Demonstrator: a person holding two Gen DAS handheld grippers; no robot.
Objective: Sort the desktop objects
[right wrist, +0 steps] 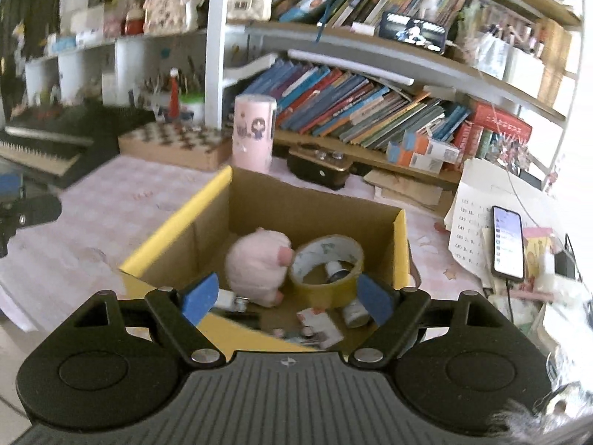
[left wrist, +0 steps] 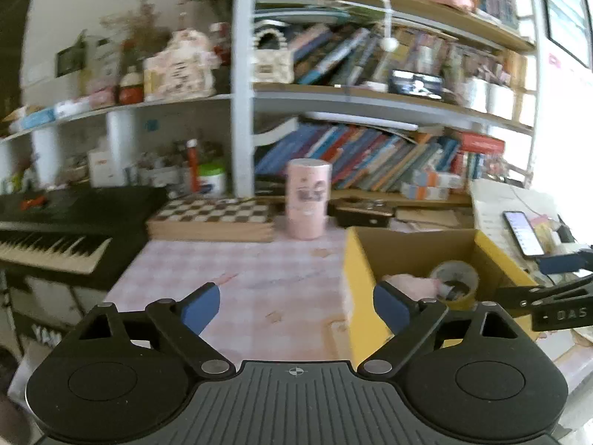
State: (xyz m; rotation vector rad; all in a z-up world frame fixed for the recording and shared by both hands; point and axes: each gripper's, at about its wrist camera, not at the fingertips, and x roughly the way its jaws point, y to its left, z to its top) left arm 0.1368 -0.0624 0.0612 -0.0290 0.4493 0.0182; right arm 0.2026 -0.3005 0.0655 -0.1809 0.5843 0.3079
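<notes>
A yellow-edged cardboard box stands on the pink checked table. Inside it lie a pink plush toy, a roll of yellow tape, a small bottle, a small card box and other small bits. My right gripper hovers open over the box's near edge, nothing between its blue pads. In the left wrist view the same box sits to the right, with the plush and tape showing. My left gripper is open and empty above the table, left of the box.
A pink cylinder tin and a chessboard box stand at the table's back. A keyboard lies left. A phone on papers lies right of the box. Bookshelves fill the back wall. The other gripper shows at right.
</notes>
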